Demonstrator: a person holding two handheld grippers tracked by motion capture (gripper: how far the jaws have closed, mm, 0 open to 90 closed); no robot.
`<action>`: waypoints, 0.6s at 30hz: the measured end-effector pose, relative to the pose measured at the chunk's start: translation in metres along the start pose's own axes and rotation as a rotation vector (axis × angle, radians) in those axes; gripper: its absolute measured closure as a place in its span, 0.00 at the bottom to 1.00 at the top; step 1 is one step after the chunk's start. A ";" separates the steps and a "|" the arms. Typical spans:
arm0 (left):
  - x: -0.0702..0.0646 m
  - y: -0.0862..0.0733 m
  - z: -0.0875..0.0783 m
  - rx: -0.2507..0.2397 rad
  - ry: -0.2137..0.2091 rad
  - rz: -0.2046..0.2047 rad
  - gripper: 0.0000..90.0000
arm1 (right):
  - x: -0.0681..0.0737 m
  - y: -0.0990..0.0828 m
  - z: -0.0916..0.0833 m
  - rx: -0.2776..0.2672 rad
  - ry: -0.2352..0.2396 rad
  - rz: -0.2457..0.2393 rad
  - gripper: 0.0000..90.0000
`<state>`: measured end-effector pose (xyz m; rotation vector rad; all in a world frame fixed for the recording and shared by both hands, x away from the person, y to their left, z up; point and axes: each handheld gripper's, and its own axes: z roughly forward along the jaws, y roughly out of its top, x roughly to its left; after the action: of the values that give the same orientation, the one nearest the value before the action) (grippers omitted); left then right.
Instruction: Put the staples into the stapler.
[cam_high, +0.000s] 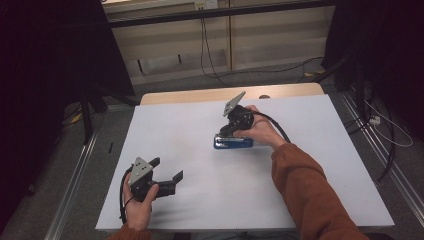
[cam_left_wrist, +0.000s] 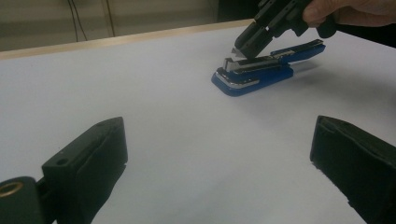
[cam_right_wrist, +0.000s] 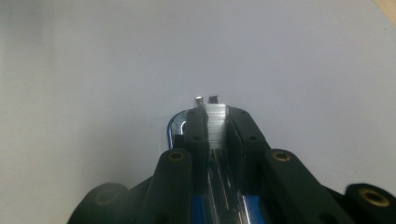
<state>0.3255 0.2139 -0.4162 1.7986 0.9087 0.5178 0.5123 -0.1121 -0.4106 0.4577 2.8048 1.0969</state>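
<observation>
A blue stapler (cam_high: 233, 143) lies on the white table (cam_high: 200, 210) just right of centre, its top arm swung up and the chrome magazine exposed. My right gripper (cam_high: 227, 131) points down at its front end, shut on a short silvery strip of staples (cam_right_wrist: 215, 127) held over the magazine. The left gripper view shows the same stapler (cam_left_wrist: 254, 74) with the right gripper (cam_left_wrist: 240, 49) above its nose. Near the table's front left my left gripper (cam_high: 167, 169) stands open, with nothing between its jaws (cam_left_wrist: 219, 126).
The table's far edge is a bare wooden strip (cam_high: 225, 94). Beyond it, cables (cam_high: 205, 55) hang down and trail over the grey floor. Dark curtains stand on both sides, and metal rails (cam_high: 75, 175) run along the floor beside the table.
</observation>
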 end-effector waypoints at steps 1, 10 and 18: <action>0.000 0.000 0.000 0.002 0.003 -0.001 0.05 | 0.000 0.000 0.000 0.001 0.001 -0.001 0.88; 0.000 0.000 0.000 0.001 0.004 -0.004 0.05 | -0.004 -0.002 0.001 0.024 0.003 -0.030 0.88; 0.000 0.000 0.000 0.001 0.008 -0.004 0.05 | -0.004 -0.003 0.001 0.033 0.019 -0.055 0.88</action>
<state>0.3254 0.2136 -0.4164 1.7962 0.9177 0.5226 0.5157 -0.1146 -0.4137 0.3725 2.8376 1.0504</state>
